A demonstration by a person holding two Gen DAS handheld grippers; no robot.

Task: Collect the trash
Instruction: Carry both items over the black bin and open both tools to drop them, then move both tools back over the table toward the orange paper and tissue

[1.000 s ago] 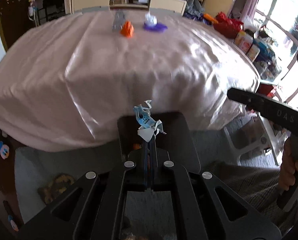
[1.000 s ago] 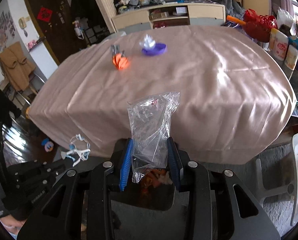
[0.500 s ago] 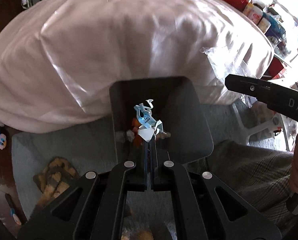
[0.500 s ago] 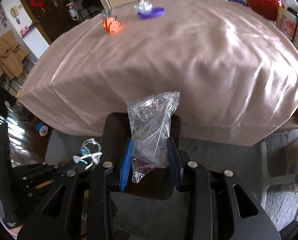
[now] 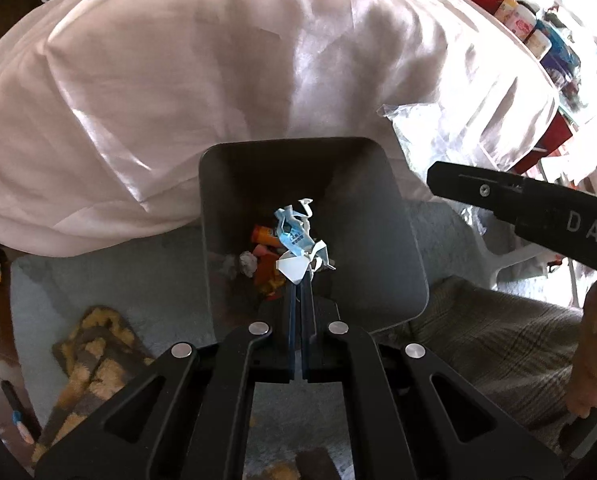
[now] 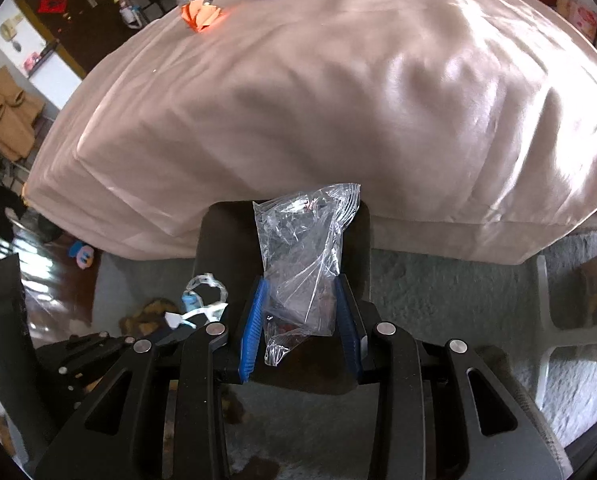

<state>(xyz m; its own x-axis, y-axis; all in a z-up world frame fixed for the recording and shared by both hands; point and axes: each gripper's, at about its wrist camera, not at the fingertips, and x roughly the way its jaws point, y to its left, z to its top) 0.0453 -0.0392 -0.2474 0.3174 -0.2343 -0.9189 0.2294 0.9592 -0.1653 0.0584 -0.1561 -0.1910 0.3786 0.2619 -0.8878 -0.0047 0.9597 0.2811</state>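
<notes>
Left claw [image 5: 298, 280] with wrapper [image 5: 297, 240] over bin [image 5: 382, 240]

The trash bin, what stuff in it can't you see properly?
- Left wrist view: the blue and white wrapper in the left tongs covers part of the bin's trash.
- Right wrist view: the clear bag in the right tongs hides the bin's inside.
</notes>
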